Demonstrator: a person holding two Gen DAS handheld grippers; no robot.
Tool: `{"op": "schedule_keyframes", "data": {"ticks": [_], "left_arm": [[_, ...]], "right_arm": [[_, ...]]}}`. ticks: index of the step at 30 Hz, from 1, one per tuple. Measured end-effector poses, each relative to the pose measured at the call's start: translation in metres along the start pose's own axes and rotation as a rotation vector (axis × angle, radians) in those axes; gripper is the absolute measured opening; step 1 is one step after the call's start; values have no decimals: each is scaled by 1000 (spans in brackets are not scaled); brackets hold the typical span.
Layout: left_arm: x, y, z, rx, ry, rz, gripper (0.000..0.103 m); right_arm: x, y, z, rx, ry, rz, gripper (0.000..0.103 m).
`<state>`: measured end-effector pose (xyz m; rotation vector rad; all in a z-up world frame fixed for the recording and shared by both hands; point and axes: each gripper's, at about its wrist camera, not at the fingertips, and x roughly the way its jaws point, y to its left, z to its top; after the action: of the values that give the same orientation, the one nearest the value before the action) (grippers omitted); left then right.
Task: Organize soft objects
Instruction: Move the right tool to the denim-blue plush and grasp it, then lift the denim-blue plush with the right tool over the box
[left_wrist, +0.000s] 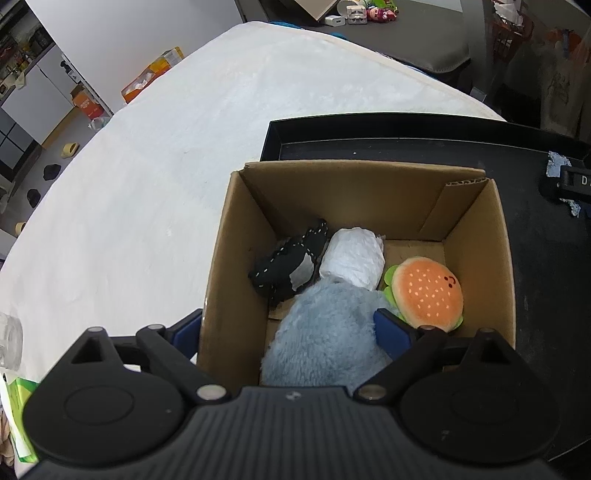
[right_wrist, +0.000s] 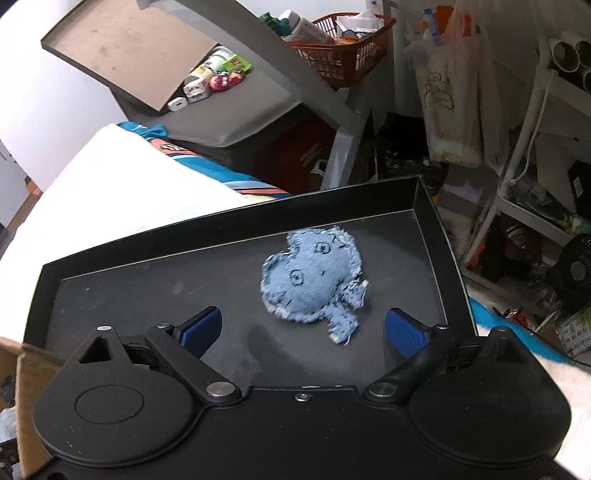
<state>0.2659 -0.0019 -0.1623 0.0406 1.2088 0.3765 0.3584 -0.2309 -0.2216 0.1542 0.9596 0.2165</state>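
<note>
Denim toy (right_wrist: 314, 278) lies loose in black tray (right_wrist: 428, 206) | right gripper (right_wrist: 304, 326) spread wide just short of it | left gripper (left_wrist: 291, 328) also wide, straddling cardboard box (left_wrist: 354, 173) wall | risk: pads pinch only frayed edge (thin, floppy), toy slips.

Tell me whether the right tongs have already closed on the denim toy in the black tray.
No: the right tongs are spread open, and the denim toy lies free on the black tray ahead of them.
</note>
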Motion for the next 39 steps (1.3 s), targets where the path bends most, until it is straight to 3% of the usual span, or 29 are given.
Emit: {"op": "schedule_keyframes", "data": {"ticks": [6,9,14,23,39], "left_arm": [[2,-1,1,-1,3,4,95],[3,-1,1,-3,4,0,95],[2,0,1,-9,1,-4,95],[-9,6,-8,-22,-8,-31,95],[-30,28,-31,-38,-32,-68,95]], "right_arm": [[7,0,7,-24,-32,-31,87],[6,4,8,-82,-48,-64,52],[-7,-4,9,-57,-51,-30,31],[-29,-4,-6,-64,-23,-15,25],[-78,11,-20,-82,-57,-11,25]]}}
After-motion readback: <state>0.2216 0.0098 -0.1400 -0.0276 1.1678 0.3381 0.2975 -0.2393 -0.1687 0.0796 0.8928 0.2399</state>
